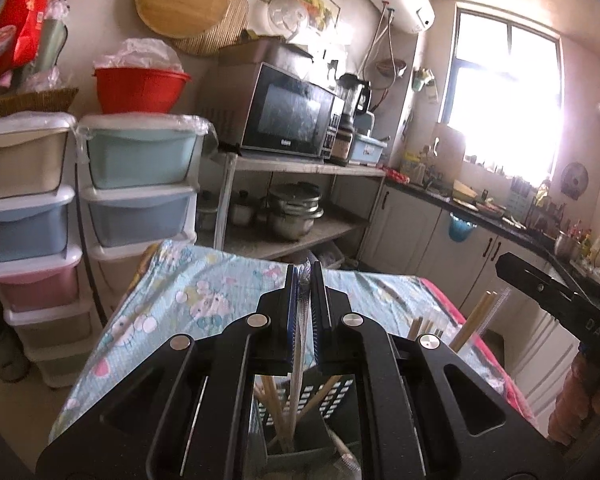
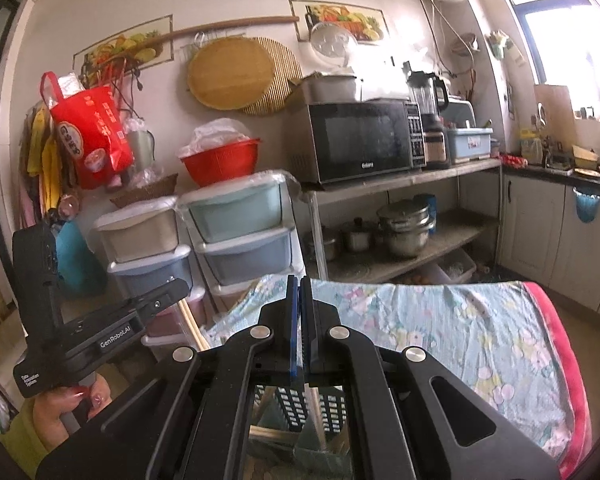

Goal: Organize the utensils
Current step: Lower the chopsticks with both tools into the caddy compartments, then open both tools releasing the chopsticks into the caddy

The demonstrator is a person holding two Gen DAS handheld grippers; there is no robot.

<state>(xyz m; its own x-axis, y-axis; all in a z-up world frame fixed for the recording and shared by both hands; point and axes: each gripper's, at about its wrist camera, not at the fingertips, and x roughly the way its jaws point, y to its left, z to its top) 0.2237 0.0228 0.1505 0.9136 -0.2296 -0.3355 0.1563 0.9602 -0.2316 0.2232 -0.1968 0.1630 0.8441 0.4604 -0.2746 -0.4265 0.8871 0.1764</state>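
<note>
My left gripper [image 1: 305, 276] is nearly shut on a thin pale chopstick [image 1: 298, 364] that hangs down into a dark perforated utensil holder [image 1: 332, 400] just below it. Several wooden chopsticks [image 1: 276, 412] stand in the holder, and more chopsticks [image 1: 474, 320] stick up at its right. My right gripper [image 2: 300, 286] is shut with nothing seen between the tips; below it is the same holder [image 2: 296, 408], with a pale stick [image 2: 316, 408] standing in it. The right gripper shows at the right edge of the left wrist view [image 1: 540, 284]; the left one shows at the left of the right wrist view [image 2: 112, 320].
The holder stands on a table with a light blue cartoon cloth [image 2: 440, 320] edged in pink. Behind are stacked pastel drawer bins [image 1: 136, 184], a red bowl [image 1: 140, 88], a shelf with a microwave [image 2: 364, 140] and pots [image 2: 404, 224], and a cluttered counter [image 1: 500, 212] under a bright window.
</note>
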